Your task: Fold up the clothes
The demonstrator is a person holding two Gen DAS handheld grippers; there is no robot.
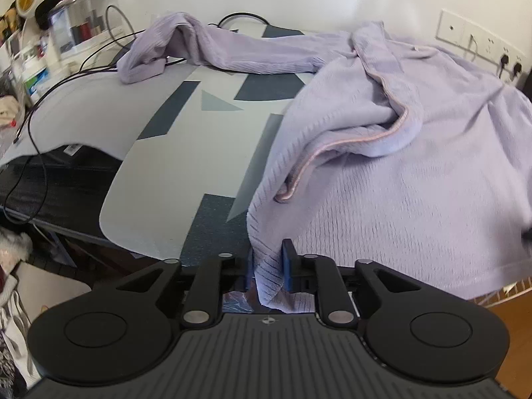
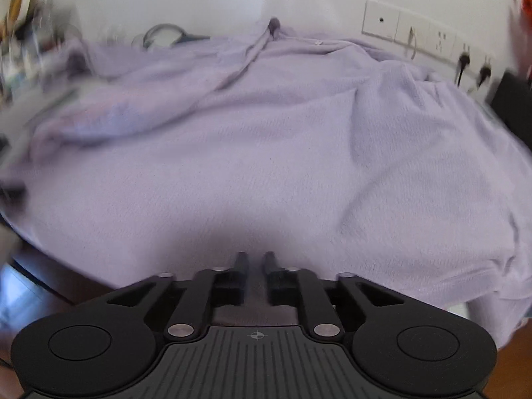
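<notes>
The table [image 1: 186, 173] wears a pale cover with dark angular patches. A lilac garment [image 1: 399, 173] lies spread over its right side, one sleeve [image 1: 206, 46] stretched along the far edge to the left. Black cables [image 1: 50, 99] trail across the left part. At the far left stands clutter [image 1: 66, 26], perhaps bottles and boxes, too blurred to tell.

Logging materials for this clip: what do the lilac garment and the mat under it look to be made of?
The lilac garment looks like soft, fuzzy ribbed knit, perhaps fleece or chenille: matte nap, fine ribs, and a smooth pinkish bound edge. The mat looks like smooth, flat printed sheet, grey with dark geometric patches; whether fabric or vinyl cannot be told.
</notes>
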